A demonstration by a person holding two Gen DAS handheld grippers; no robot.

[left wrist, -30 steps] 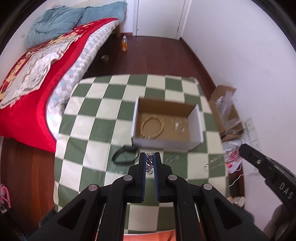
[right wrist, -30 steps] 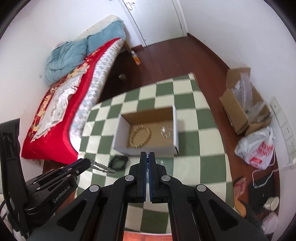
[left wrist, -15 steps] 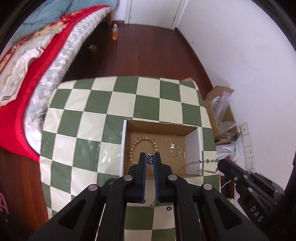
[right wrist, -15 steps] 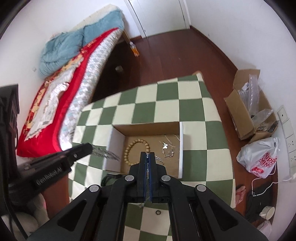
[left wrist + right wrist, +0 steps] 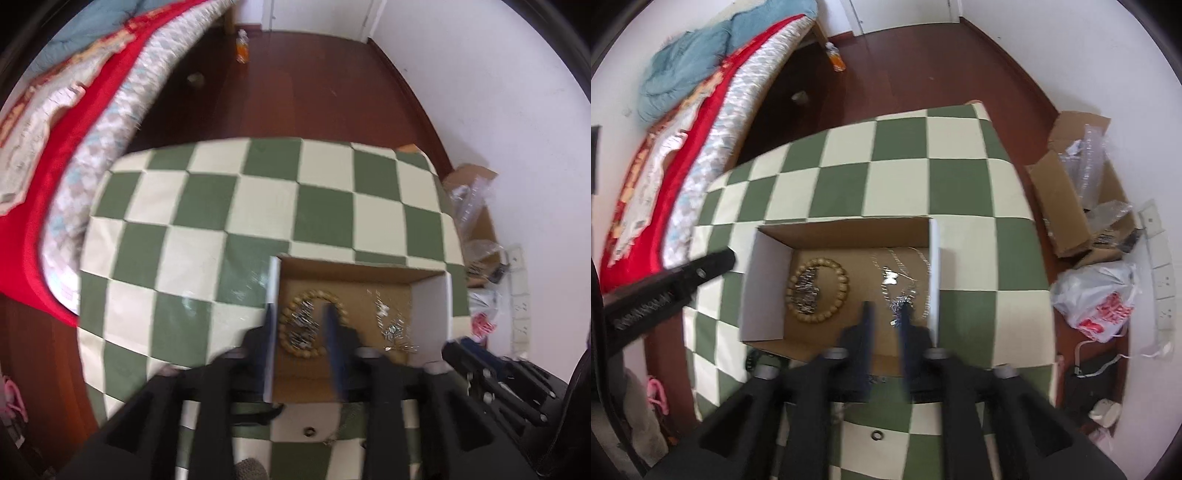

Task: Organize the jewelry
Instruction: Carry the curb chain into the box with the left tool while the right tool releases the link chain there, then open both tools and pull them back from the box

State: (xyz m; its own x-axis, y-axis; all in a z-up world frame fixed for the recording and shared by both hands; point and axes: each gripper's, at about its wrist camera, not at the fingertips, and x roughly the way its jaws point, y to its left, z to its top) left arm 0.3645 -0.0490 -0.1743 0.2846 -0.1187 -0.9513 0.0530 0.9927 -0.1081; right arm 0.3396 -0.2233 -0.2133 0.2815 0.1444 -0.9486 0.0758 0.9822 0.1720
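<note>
Ring (image 5: 877, 434), perhaps, shows clearly below right tool (image 5: 885, 314) only.

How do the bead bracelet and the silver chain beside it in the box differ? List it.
The bead bracelet is tan, chunky round beads; the silver chain is thin, shiny links. The bead bracelet holds a neat closed ring in the left half of the box; the silver chain sprawls loosely in the right half. A small silver piece lies inside the bracelet's ring. Both rest on the box floor.

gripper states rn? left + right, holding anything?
Left gripper: open, empty, above the bead bracelet in the box.
Right gripper: open, holding nothing, above the silver chain.
</note>
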